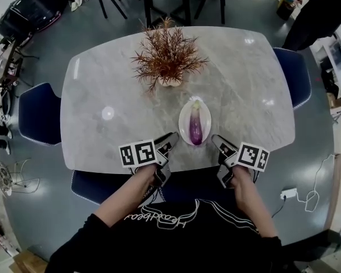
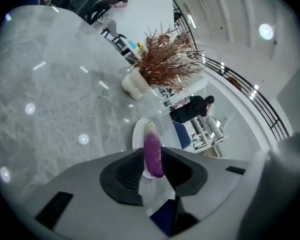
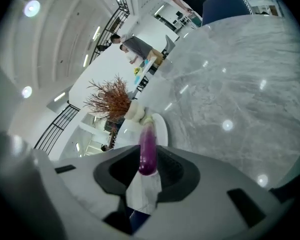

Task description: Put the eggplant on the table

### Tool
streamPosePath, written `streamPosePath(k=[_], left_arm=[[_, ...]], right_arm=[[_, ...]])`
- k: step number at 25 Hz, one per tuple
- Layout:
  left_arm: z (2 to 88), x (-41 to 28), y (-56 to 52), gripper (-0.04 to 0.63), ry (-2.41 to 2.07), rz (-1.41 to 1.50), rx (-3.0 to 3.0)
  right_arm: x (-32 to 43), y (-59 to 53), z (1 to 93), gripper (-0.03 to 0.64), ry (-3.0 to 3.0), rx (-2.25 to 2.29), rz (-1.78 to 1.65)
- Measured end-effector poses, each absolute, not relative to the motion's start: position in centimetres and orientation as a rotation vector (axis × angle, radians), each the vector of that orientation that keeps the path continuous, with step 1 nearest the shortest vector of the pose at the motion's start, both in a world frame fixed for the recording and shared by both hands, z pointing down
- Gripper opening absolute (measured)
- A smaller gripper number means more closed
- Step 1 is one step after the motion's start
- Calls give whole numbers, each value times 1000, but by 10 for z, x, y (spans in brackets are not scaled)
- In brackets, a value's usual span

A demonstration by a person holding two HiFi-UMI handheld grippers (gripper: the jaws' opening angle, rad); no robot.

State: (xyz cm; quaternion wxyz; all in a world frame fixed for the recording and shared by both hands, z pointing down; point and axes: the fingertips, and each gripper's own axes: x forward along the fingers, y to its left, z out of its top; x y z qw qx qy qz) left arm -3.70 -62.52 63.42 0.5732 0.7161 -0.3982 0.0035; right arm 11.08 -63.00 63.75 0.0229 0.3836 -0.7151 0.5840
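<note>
Eggplant (image 1: 196,127), purple with its stem end pointing away, lies on a white oval plate (image 1: 184,121) near the front edge of the grey marble table (image 1: 102,84). Just left of the plate, the left tongs (image 1: 168,143) hover with jaws apart, gripping nothing. Behind the plate stands a dried russet plant (image 1: 167,56) in a white vase (image 1: 170,82). Just right, the right tongs (image 1: 218,143) hover with jaws apart and empty.

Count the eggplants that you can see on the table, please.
1. The eggplant lies on the white plate at the near edge of the table, in front of the dried plant. No other shows; none seems hidden.
</note>
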Motion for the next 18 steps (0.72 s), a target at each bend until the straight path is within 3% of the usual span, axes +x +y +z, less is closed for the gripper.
streamPosePath(k=[2, 4, 8, 13, 18], left_arm=[[612, -33, -615, 103, -894, -31, 1751], [589, -33, -605, 9, -877, -73, 1820], [542, -31, -575, 9, -844, -71, 2013], [481, -27, -525, 8, -784, 7, 2285], [419, -28, -456, 8, -664, 10, 2543]], right_arm=[[106, -624, 611, 103, -2340, 1181, 1730], [102, -617, 583, 101, -2467, 1189, 1594], [95, -587, 535, 6, -2624, 1188, 1407], [73, -528, 473, 6, -2803, 1075, 1171], [50, -454, 414, 6, -2992, 925, 643]])
